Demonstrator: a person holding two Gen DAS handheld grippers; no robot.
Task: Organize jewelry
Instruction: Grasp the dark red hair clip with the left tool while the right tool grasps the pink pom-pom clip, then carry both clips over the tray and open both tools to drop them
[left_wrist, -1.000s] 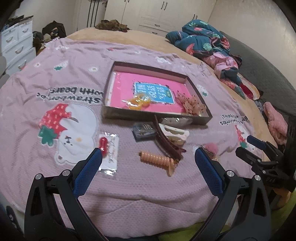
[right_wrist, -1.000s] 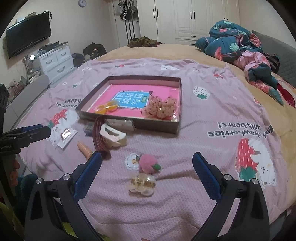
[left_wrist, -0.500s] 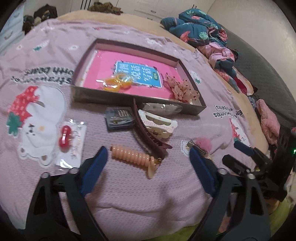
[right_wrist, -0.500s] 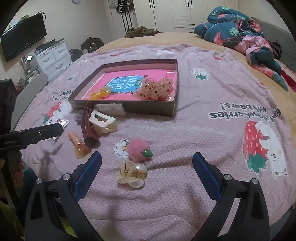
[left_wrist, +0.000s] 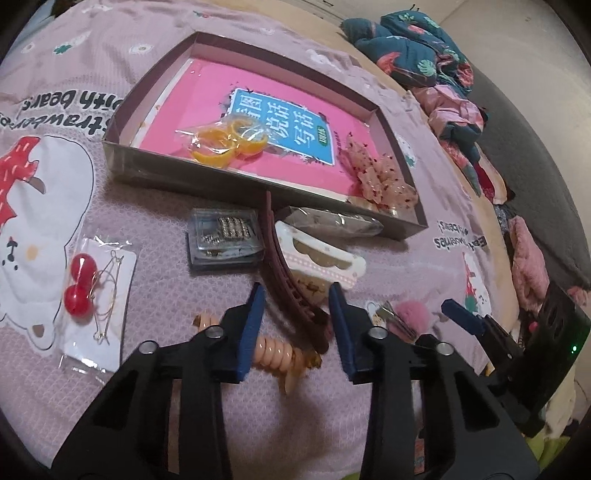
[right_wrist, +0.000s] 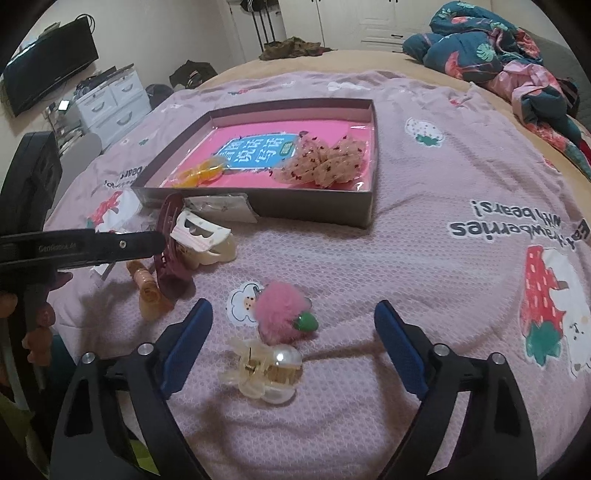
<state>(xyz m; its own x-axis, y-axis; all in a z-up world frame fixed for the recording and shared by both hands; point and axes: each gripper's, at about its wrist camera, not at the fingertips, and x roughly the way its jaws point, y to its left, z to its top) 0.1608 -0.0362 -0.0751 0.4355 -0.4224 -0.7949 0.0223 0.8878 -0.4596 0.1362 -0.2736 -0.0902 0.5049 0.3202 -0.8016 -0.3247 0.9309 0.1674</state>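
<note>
The left gripper (left_wrist: 295, 325), jaws just narrowed, straddles the maroon hair claw (left_wrist: 291, 291) without visibly pinching it. The right gripper (right_wrist: 293, 347), jaws gaping and just closing slightly, brackets the pearl clip (right_wrist: 267, 371), not touching. The tray (right_wrist: 314, 208) lies at twelve o'clock; open blanket (right_wrist: 424, 266) spreads toward three.

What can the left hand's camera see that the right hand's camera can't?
Only the left wrist view shows the red cherry earrings on their card and the small case of sparkly pieces. Only the right wrist view shows the clear pearl claw clip, the TV and the white drawers. Both show the box, the maroon claw clip, the cream clip and the pink pompom.
</note>
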